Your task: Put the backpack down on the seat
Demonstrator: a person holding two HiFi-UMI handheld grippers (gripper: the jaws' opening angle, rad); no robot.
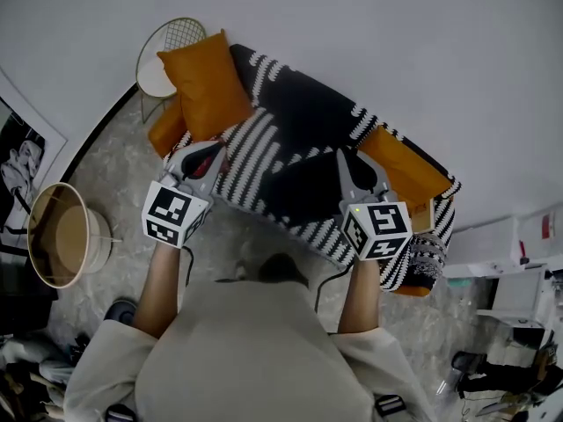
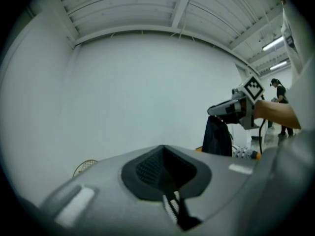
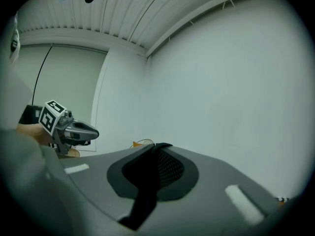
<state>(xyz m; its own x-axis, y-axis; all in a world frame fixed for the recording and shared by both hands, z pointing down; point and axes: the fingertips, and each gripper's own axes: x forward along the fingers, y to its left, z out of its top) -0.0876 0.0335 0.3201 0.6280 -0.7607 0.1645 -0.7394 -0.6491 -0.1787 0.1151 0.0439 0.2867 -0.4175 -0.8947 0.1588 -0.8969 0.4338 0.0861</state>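
In the head view a black backpack (image 1: 295, 192) with white striped trim hangs between my two grippers, above the sofa seat (image 1: 400, 170), which is orange under a black-and-white striped throw. My left gripper (image 1: 204, 158) is shut on a black-and-white striped strip (image 2: 172, 205) of the bag, pinched between its jaws. My right gripper (image 1: 356, 170) is shut on a black strap (image 3: 145, 195). In the left gripper view the dark bag (image 2: 216, 136) hangs below the right gripper (image 2: 221, 109). The right gripper view shows the left gripper (image 3: 91, 132) off to its left.
An orange pillow (image 1: 207, 82) leans at the sofa's left end, beside a round wire-backed chair (image 1: 167, 55). A lampshade (image 1: 62, 236) stands at the left on the marbled floor. White shelving (image 1: 510, 253) is at the right. A person (image 2: 280, 92) stands far off.
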